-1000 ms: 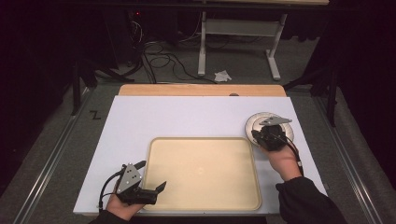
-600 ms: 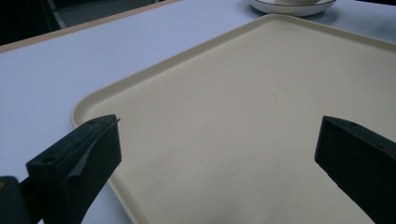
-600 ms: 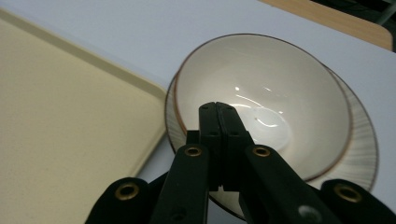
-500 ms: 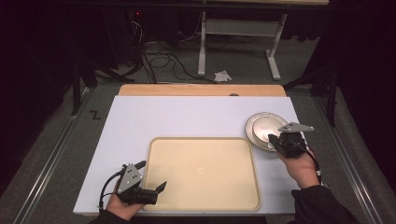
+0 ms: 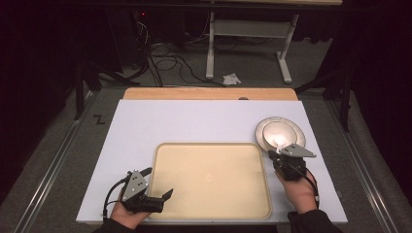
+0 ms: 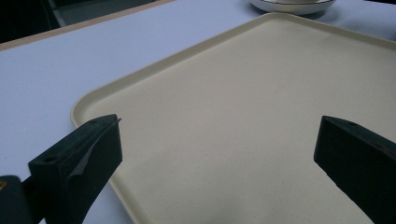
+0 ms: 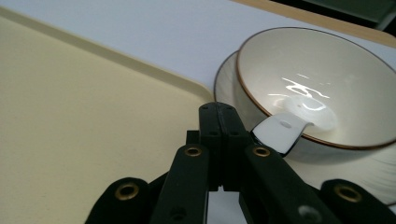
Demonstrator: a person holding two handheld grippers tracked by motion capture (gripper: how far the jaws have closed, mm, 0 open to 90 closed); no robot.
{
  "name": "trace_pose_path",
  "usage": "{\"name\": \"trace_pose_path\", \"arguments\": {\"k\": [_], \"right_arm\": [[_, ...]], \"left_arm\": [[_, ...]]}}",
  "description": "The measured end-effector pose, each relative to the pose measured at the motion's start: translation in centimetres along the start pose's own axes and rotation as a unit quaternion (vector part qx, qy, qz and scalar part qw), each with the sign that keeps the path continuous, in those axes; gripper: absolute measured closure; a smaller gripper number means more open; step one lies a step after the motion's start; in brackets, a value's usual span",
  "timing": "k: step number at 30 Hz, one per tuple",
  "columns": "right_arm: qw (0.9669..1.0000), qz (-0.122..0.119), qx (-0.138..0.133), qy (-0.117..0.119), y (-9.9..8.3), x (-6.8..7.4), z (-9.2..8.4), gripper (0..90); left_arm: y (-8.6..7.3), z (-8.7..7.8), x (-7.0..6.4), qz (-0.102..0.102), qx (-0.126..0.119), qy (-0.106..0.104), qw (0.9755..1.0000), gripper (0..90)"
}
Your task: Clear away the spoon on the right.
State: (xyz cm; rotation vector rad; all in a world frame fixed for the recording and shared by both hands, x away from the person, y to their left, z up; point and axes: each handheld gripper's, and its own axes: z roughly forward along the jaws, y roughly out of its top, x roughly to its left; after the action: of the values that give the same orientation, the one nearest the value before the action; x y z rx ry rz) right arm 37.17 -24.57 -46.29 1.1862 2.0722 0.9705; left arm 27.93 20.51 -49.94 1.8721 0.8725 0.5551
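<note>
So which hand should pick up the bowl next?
The right. Its hand-held gripper, jaws shut, sits just beside the bowl and the spoon lying in it. The left hand-held gripper, jaws open, is at the tray's far corner, away from the bowl.

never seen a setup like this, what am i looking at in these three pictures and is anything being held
A person at a table holds hand-worked tongs in each hand. The high view looks down from above; the other two pictures come from cameras riding on each tool.

On the white table lie a beige tray and a bowl standing on a plate, with a white spoon resting in the bowl.

The left tongs stand open over the tray, holding nothing. The right tongs are shut beside the spoon's handle; whether they grip it I cannot tell.
</note>
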Motion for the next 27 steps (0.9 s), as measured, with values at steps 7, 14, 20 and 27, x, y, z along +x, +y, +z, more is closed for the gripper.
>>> {"name": "trace_pose_path", "arguments": {"k": [7, 14, 20, 27], "right_arm": [[0.9988, 0.04, -0.021, -0.018, -1.9, -2.1, -1.4, 90.0], [0.9961, 0.068, -0.043, -0.038, -2.7, -3.9, -2.6, 90.0], [0.9953, 0.074, -0.047, -0.041, -2.9, -4.6, -2.7, 90.0], [0.993, 0.081, -0.083, 0.022, -2.8, -3.8, -3.8, 81.6]], "left_arm": [[0.0, 0.1, 0.0, 0.001, 0.003, 0.0, 1.0, 1.7], [0.0, 0.2, 0.0, 0.0, 0.004, 0.002, 1.0, 1.7], [0.0, 0.2, 0.0, 0.0, 0.005, 0.002, 1.0, 1.7], [-0.1, 0.3, 0.0, 0.001, 0.007, 0.0, 1.0, 1.7]]}}
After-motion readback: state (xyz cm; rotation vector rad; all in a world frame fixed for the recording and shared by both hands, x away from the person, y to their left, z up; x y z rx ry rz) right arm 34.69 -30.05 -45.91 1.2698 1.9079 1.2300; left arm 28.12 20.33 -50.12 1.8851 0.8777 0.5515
